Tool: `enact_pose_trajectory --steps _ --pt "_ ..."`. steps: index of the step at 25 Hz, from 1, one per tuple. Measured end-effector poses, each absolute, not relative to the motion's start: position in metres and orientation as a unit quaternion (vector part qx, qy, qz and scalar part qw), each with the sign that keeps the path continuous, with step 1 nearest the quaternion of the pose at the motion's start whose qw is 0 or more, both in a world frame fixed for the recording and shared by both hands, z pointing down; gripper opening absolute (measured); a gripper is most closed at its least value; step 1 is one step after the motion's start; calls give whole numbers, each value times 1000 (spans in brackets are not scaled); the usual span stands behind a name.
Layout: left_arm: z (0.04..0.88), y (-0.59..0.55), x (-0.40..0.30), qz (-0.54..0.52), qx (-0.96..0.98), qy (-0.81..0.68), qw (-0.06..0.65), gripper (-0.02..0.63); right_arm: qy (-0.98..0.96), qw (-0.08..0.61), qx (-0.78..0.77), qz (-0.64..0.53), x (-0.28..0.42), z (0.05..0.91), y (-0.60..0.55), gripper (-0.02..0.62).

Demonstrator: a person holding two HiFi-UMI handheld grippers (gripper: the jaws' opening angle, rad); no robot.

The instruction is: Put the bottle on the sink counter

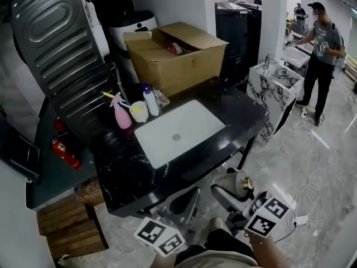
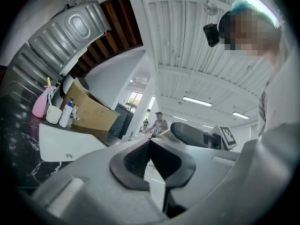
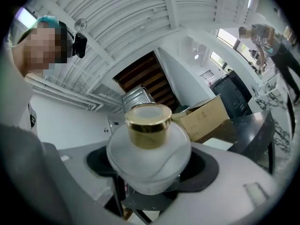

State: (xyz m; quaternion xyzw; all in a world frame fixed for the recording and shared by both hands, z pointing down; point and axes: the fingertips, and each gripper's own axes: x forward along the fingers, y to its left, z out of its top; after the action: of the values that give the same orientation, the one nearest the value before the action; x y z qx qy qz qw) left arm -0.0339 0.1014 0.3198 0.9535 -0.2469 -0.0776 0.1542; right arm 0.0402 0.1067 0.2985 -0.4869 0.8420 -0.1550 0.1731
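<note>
Tabletop [image 1: 128, 172] — black marble, one white sink basin [image 1: 178, 128] inset, pale floor around it. One cardboard box [image 1: 177, 53] at the rear. Two tools held low before the near edge: left tool [image 2: 151, 159] pressed together, empty; right tool [image 1: 230, 191] pinching one frosted gold-capped bottle [image 3: 149, 149] — off the tabletop. Beside the basin: one pink spray bottle [image 1: 121, 116], one white bottle [image 1: 150, 102], one cup [image 1: 139, 112].
</note>
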Motion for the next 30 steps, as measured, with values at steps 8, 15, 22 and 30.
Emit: enact_pose_trajectory --steps 8,15,22,30 --pt "304 28 35 -103 946 -277 133 8 865 162 -454 -140 105 285 35 341" --pt "319 2 71 -89 941 -293 146 8 868 153 -441 -169 135 305 10 341" --pt "331 -13 92 -64 941 -293 159 8 859 161 -446 -194 156 317 -6 341" --pt "339 -50 91 -61 936 -303 168 8 859 156 -446 -199 159 325 -42 341"
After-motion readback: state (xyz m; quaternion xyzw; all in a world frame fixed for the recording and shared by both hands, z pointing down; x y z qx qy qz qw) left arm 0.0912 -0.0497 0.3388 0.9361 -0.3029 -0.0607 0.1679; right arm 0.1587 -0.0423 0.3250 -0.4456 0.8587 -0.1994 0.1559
